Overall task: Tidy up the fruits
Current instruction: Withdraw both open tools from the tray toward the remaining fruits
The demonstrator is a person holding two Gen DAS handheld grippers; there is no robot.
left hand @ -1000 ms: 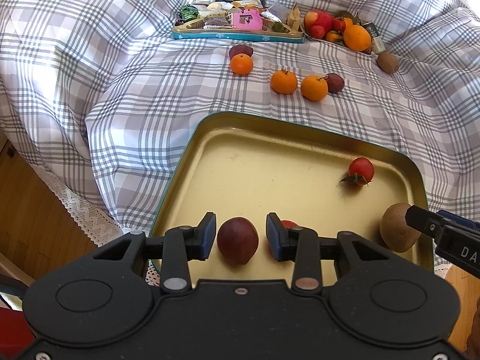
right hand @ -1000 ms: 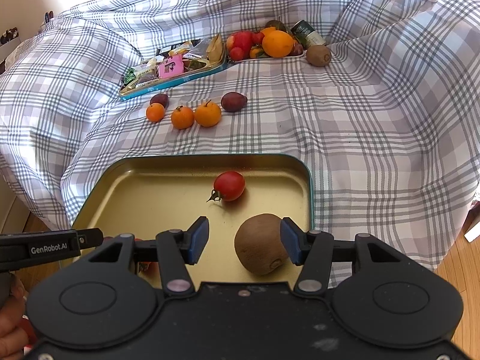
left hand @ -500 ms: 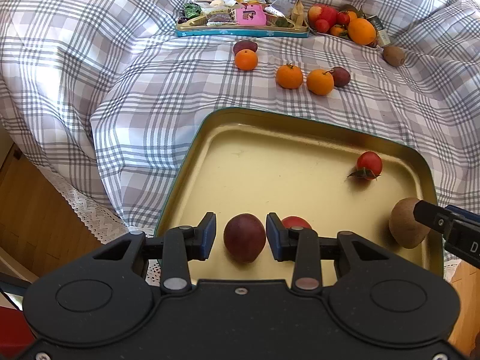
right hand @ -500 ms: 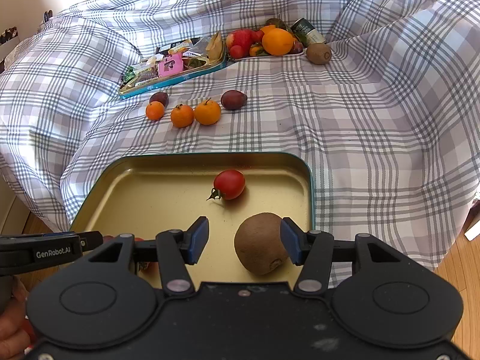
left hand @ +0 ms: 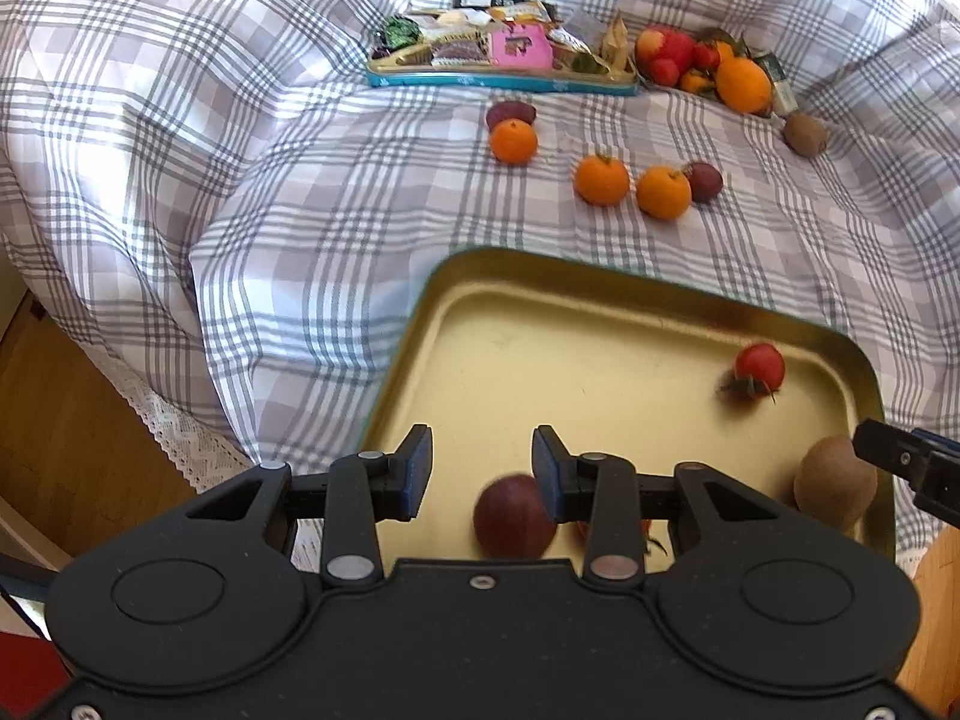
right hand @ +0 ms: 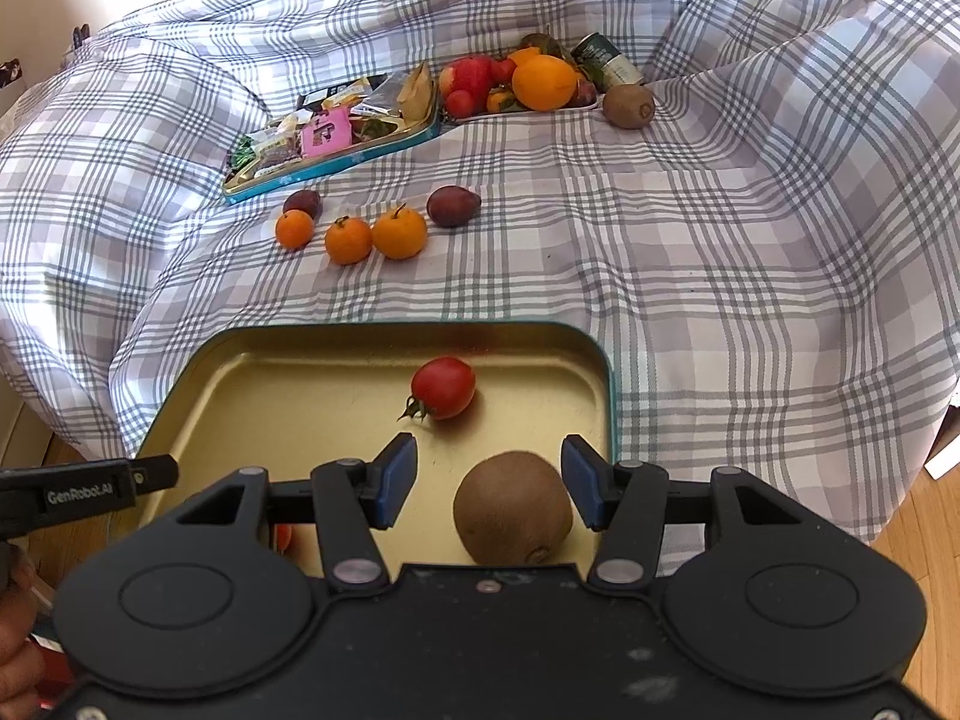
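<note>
A gold tray (left hand: 600, 348) (right hand: 288, 384) lies on the plaid cloth. In it are a dark plum (left hand: 513, 517), a tomato (left hand: 759, 367) (right hand: 443, 387), a kiwi (left hand: 835, 483) (right hand: 513, 507) and a second red tomato partly hidden behind my left finger. My left gripper (left hand: 482, 465) is open above the tray's near edge, the plum below and right of its gap. My right gripper (right hand: 489, 483) is open, the kiwi resting in the tray between its fingers. Three oranges (left hand: 602, 180) (right hand: 348, 239) and two plums (left hand: 703, 181) (right hand: 453, 205) lie further out on the cloth.
A blue-rimmed tray of snacks (left hand: 498, 54) (right hand: 330, 135) sits at the back. Beside it is a pile of fruit with a large orange (left hand: 743, 84) (right hand: 544, 83), a can and a loose kiwi (left hand: 805, 133) (right hand: 628, 106). Wooden floor shows at the left and right edges.
My left gripper has lifted and shifted left, so the plum has slid out of its gap and now lies in the tray. The right gripper has stayed open over the kiwi.
</note>
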